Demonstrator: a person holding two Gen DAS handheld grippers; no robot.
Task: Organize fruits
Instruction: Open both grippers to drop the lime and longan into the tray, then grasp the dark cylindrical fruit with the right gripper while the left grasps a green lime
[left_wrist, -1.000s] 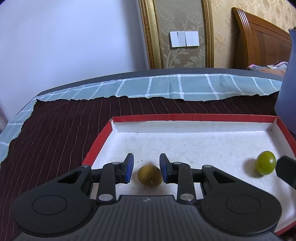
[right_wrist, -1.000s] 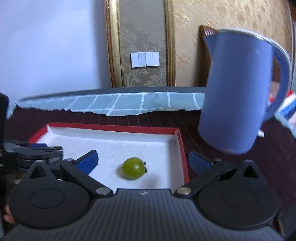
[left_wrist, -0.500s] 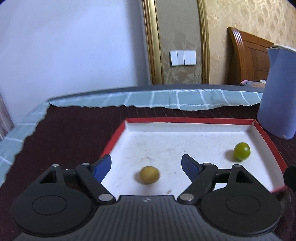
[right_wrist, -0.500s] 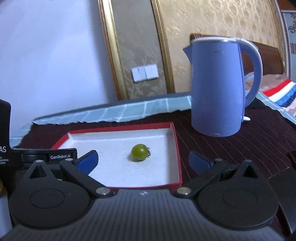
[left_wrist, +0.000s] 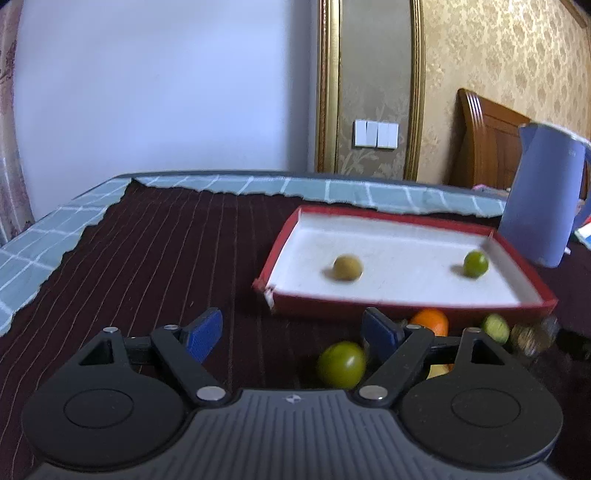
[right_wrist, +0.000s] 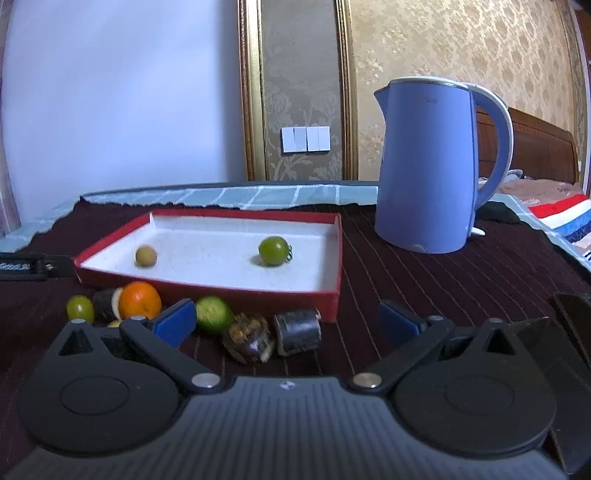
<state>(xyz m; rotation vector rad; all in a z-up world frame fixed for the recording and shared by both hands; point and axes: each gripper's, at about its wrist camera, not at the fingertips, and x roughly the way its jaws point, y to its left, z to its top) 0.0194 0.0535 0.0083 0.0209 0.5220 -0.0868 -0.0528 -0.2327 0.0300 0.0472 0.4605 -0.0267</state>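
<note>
- The red tray (right_wrist: 334, 295) serves as the collecting place: a tan fruit (right_wrist: 146, 256) and a green tomato (right_wrist: 273, 250) lie inside it, well apart.
- Unsorted fruit, including an orange (right_wrist: 139, 300), crowds the surface just before the tray's near wall.
- The left gripper (left_wrist: 291, 332) and the right gripper (right_wrist: 286, 317) both have their jaws spread, holding nothing.
- A blue kettle (right_wrist: 428, 166) stands right of the tray, clear of the fruit.

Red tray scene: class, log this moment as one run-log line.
stage: between picks | red tray: brown fruit, green tomato | waiting in front: orange, others | left tool: open, empty | right tool: open, empty
</note>
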